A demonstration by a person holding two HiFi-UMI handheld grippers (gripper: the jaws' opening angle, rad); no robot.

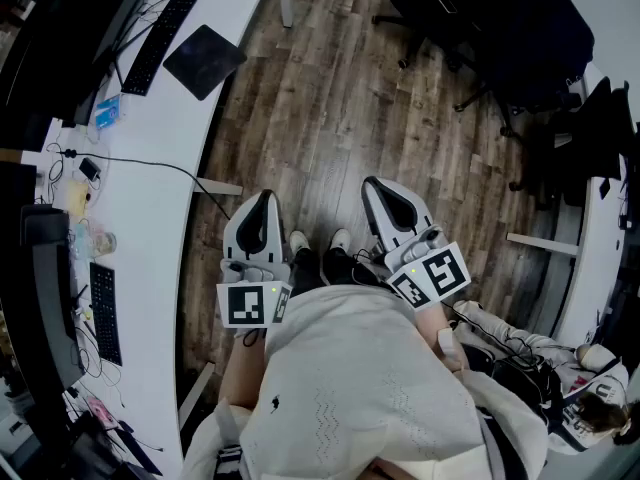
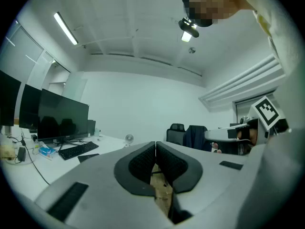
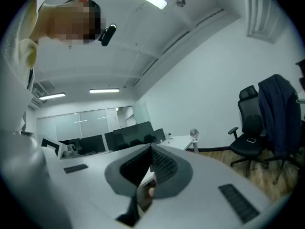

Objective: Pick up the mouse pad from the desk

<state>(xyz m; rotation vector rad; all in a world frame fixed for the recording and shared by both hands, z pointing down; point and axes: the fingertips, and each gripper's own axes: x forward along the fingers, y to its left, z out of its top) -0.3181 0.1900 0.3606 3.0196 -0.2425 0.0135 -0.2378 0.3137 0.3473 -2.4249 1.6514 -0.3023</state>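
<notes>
The mouse pad [image 1: 205,60] is a dark square lying on the white desk [image 1: 150,198] at the far upper left, next to a black keyboard [image 1: 158,43]; one corner reaches the desk's edge. It also shows low and small in the left gripper view as a dark mouse pad [image 2: 87,157] beside the keyboard [image 2: 78,150]. My left gripper [image 1: 264,198] and right gripper [image 1: 372,184] are held close to the person's body over the wooden floor, far from the pad. In the gripper views the left gripper [image 2: 155,143] and right gripper [image 3: 151,147] are both shut, with nothing between the pads.
Monitors [image 1: 60,38] line the desk's far side, with a second keyboard [image 1: 104,313], cables and small items along it. Black office chairs [image 1: 510,28] stand at the upper right. Another desk [image 1: 590,258] runs along the right edge. The person's shoes [image 1: 320,243] rest on the floor.
</notes>
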